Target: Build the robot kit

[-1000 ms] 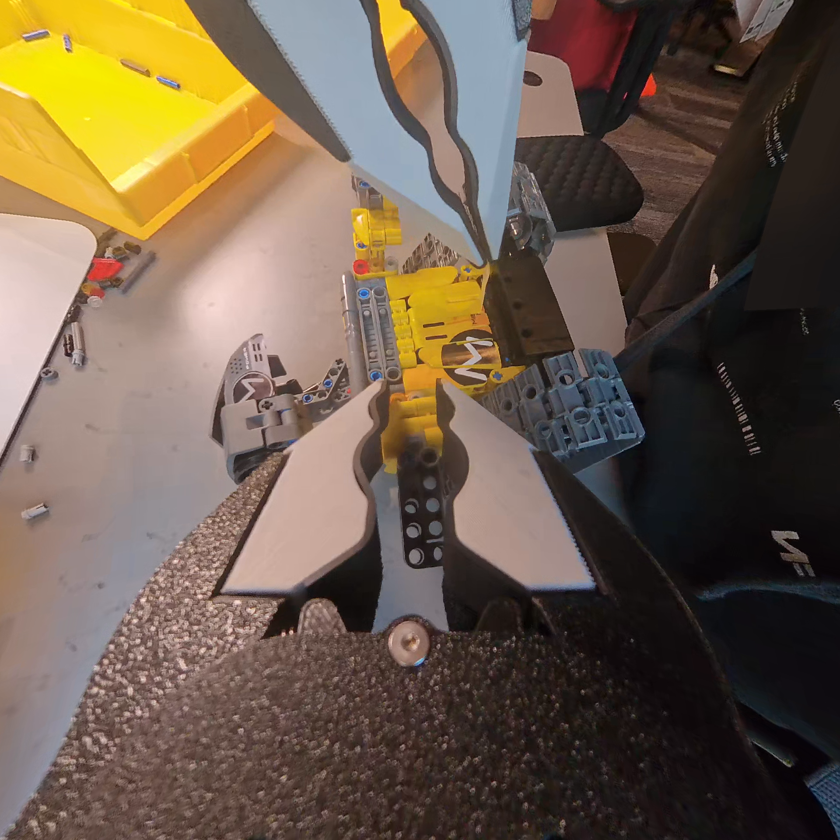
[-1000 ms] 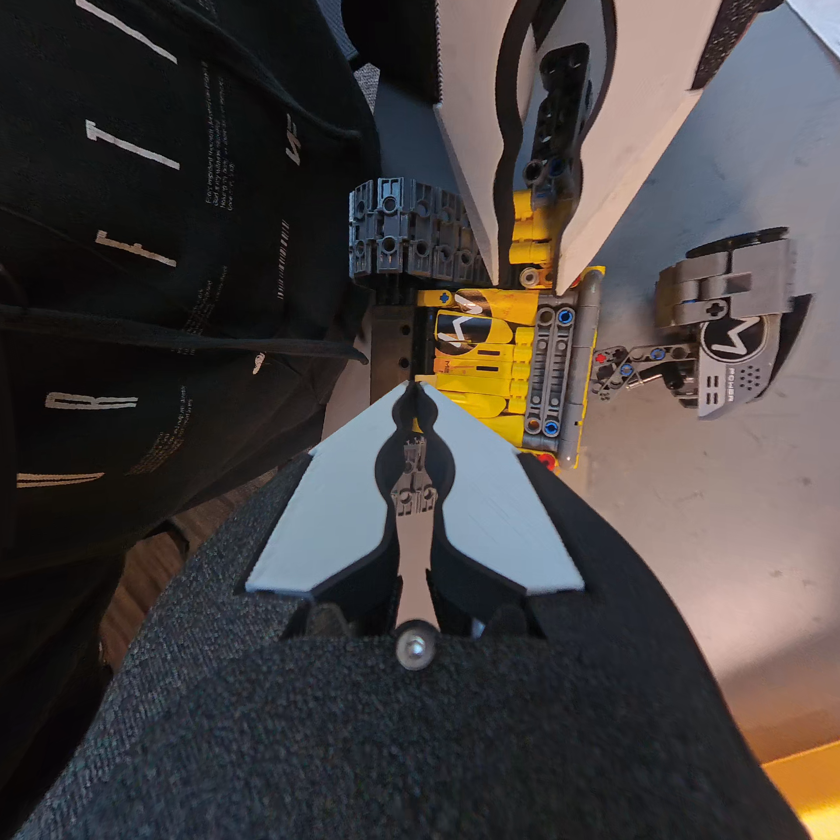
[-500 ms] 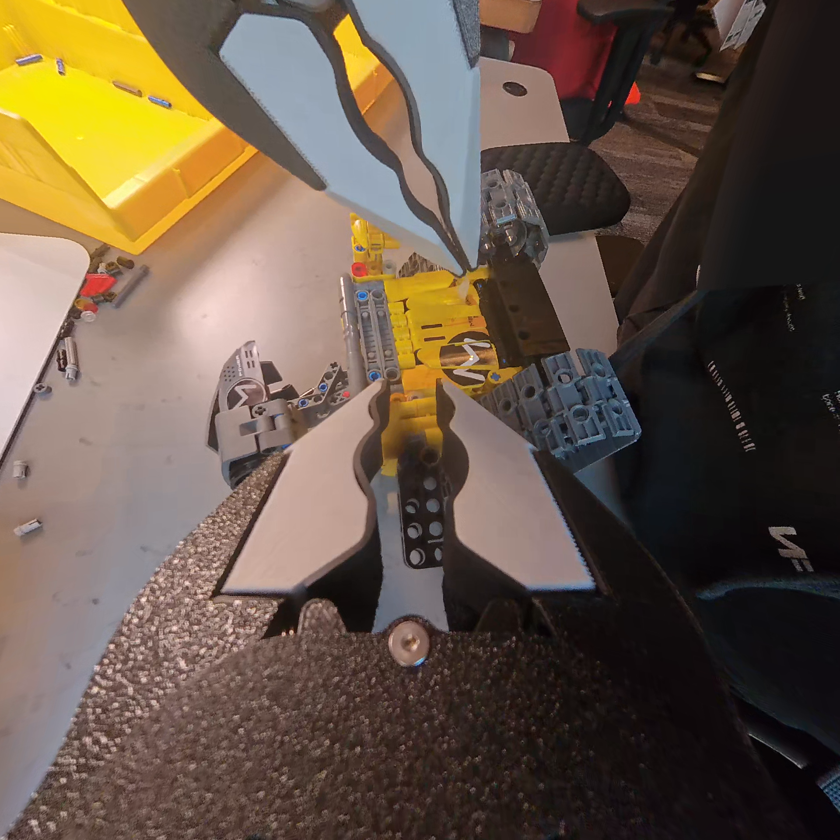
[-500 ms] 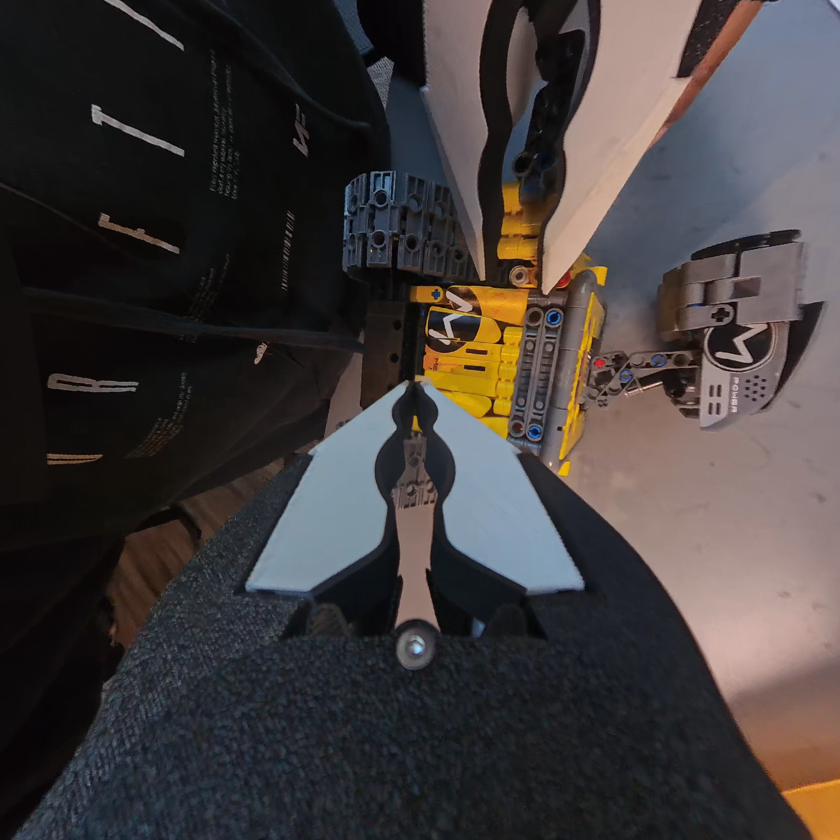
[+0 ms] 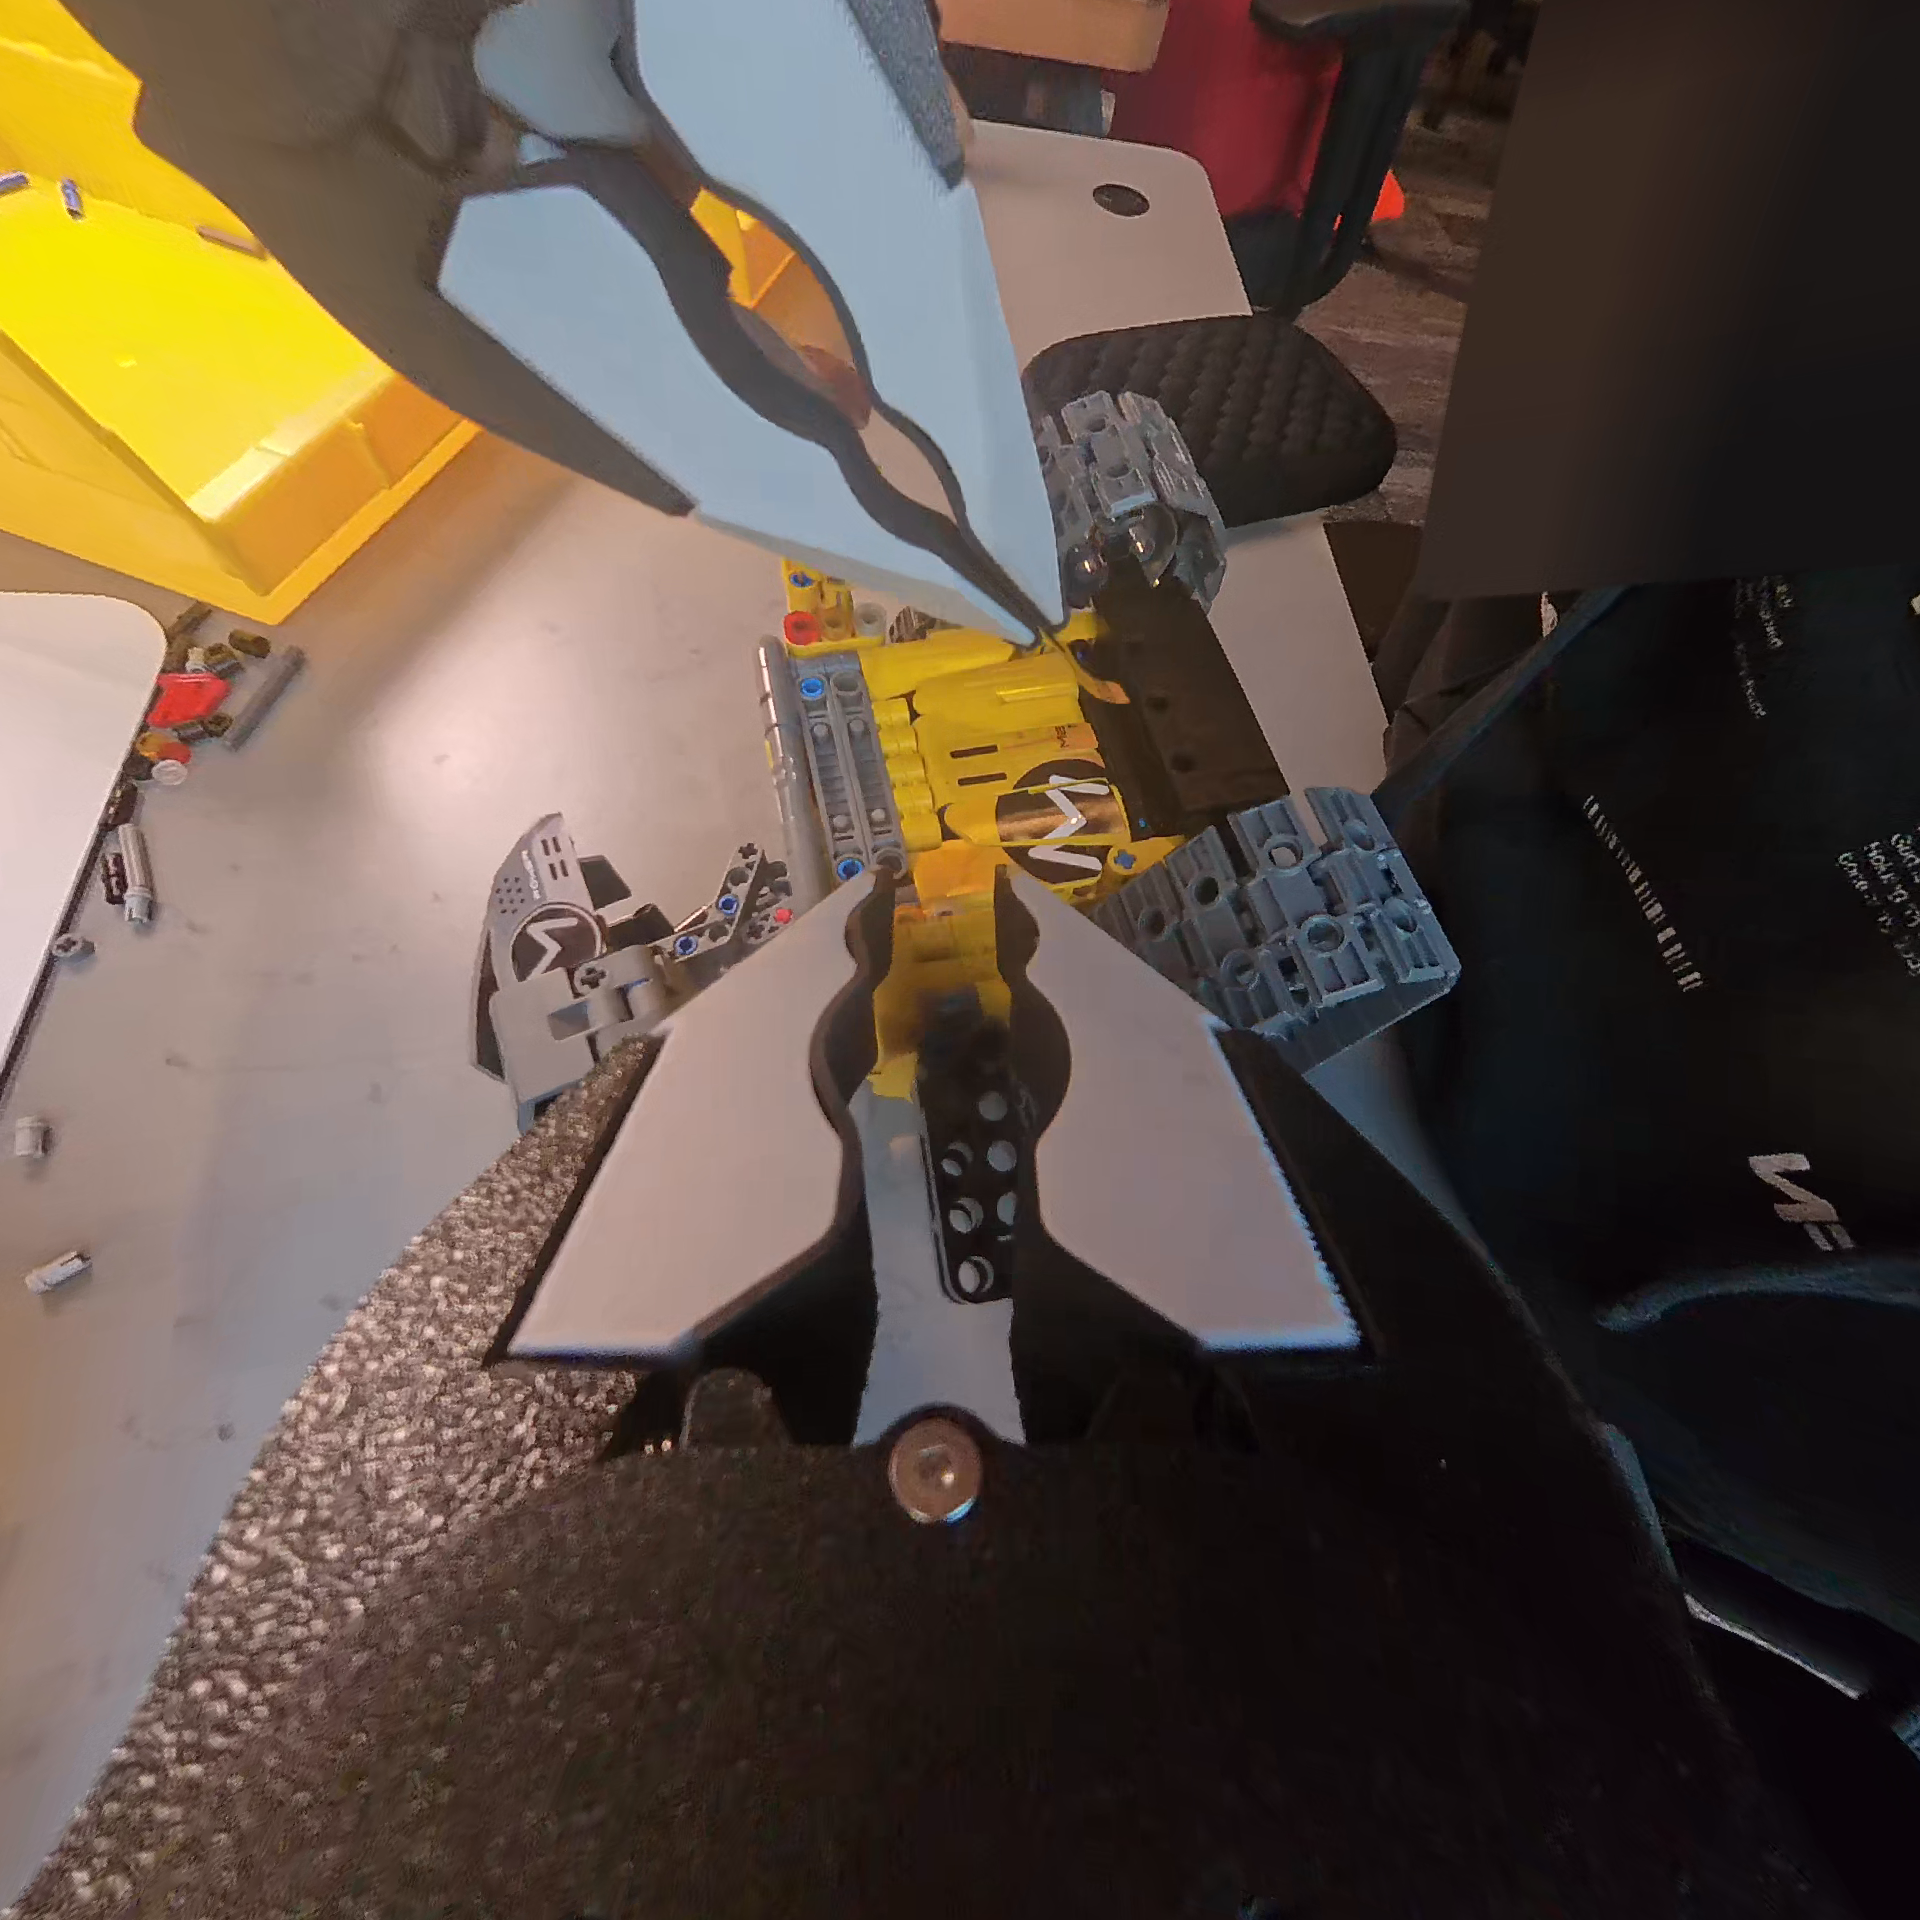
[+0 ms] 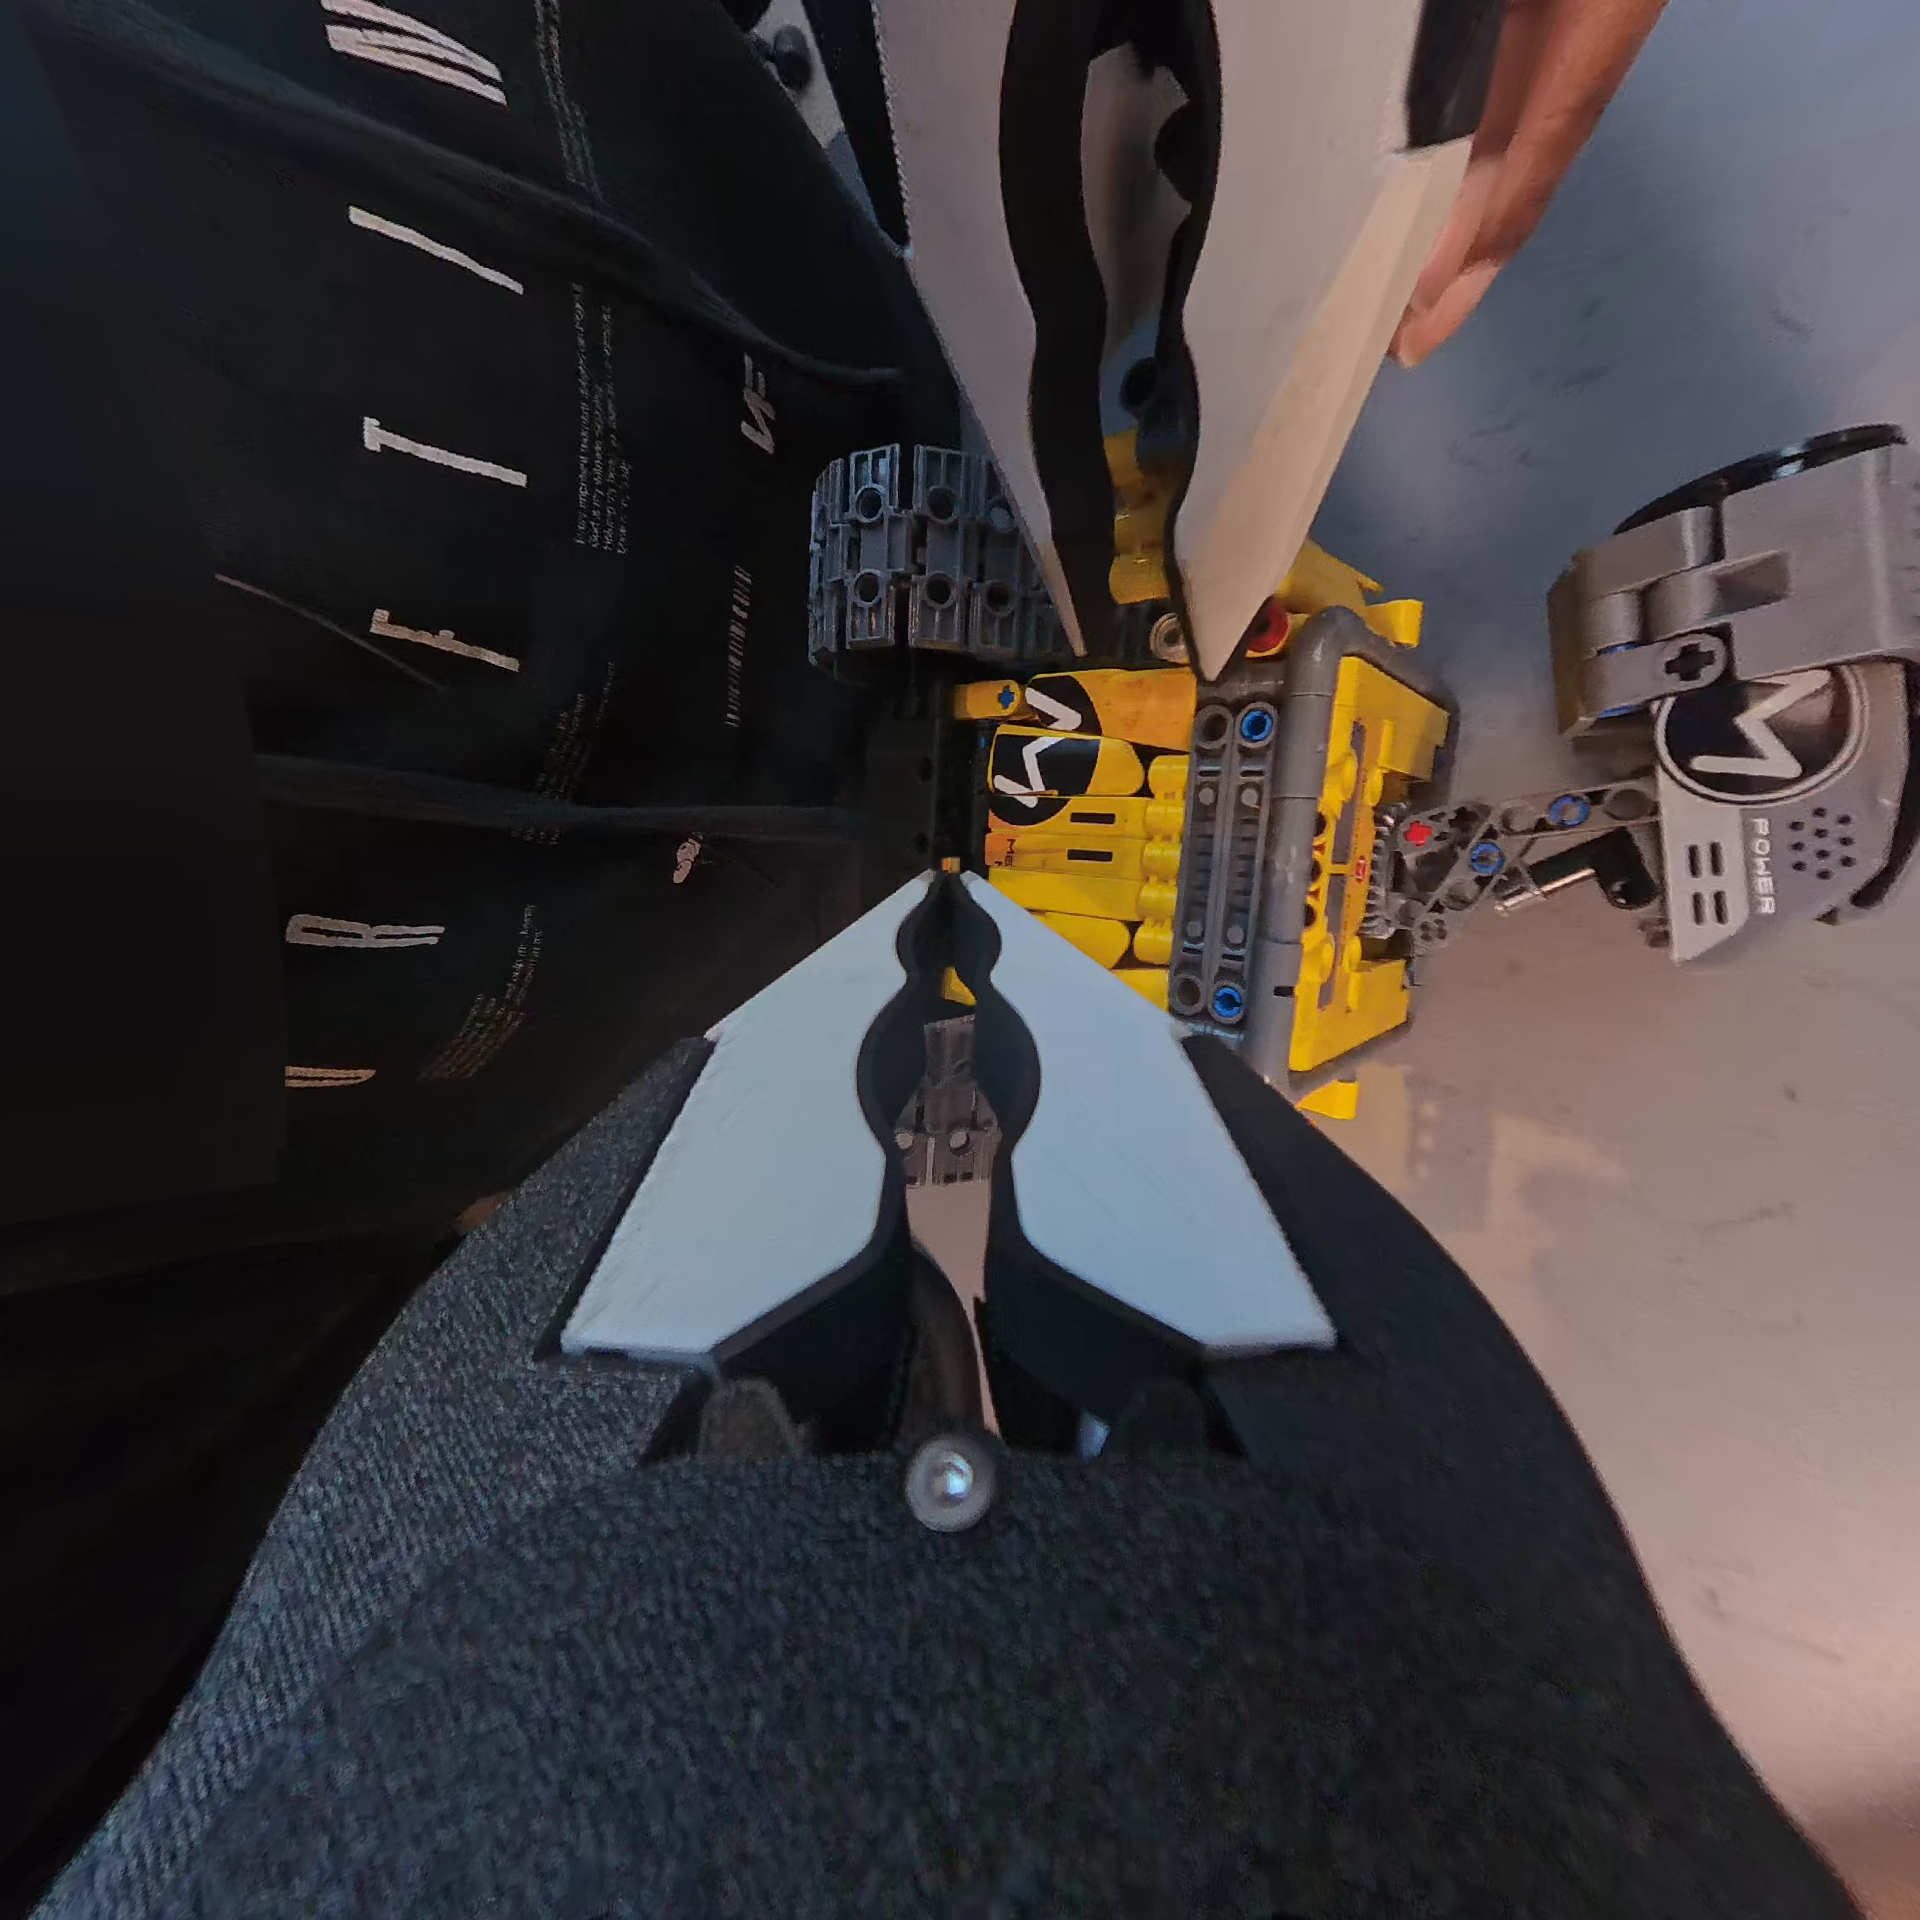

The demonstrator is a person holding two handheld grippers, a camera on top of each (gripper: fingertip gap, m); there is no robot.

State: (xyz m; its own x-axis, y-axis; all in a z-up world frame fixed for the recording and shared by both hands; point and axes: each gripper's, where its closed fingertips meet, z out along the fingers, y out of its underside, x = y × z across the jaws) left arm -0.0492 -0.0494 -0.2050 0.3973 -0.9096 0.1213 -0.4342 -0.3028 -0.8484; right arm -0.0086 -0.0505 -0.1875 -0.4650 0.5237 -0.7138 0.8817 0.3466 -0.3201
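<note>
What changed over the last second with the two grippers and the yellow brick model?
The right gripper swung leftward above its tip, which stayed pinched at the yellow model's far edge. The model tilted a little, showing more of its side. The left gripper stayed shut on the black holed beam; the grey part on the table stayed put.

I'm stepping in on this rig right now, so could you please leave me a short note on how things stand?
Left gripper: fingers shut on the black holed beam at one end of the yellow brick model.
Right gripper: shut, tips against the model's opposite end; anything pinched is hidden.
Model is at the grey table edge, grey track alongside, grey cover piece beside it.
Loose small parts lie near the yellow bin.
</note>
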